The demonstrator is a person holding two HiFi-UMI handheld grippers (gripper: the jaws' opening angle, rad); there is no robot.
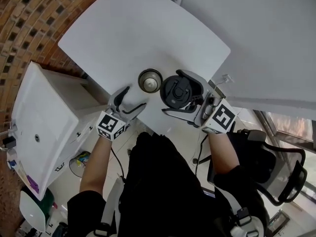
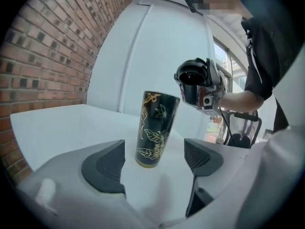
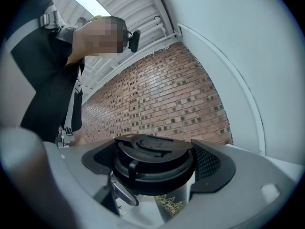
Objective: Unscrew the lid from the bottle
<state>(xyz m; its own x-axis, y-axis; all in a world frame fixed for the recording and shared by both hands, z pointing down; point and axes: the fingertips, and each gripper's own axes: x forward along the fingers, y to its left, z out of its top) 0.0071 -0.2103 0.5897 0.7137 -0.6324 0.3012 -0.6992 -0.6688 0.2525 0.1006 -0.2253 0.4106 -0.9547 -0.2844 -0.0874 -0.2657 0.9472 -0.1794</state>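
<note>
**Two grippers, one bottle: lid off and held clear**

Head view. The bottle point(image 1: 149, 81) stands upright on the white table point(image 1: 138, 28) with its mouth open and no lid on it. The left gripper point(image 1: 134, 98) lies just beside the bottle on the person's side. Its jaws are spread and nothing is between them. The right gripper point(image 1: 181, 94) is clamped round the black lid point(image 1: 177, 91). The lid is just to the right of the bottle and apart from it.

Left gripper view. The jaws stand wide, with the dark pads point(image 2: 107, 166) well apart over bare table. The bottle is black with a gold floral print. It stands beyond the jaw tips, centred between them and touching neither. The right gripper holds the lid in the air, above and to the right of the bottle's top. A brick wall point(image 2: 52, 56) runs along the left.

Right gripper view. The jaws press on opposite sides of the lid, which fills the gap between them. The bottle's gold-printed body shows directly beneath the lid. Contact between the two cannot be judged from this angle.
</note>
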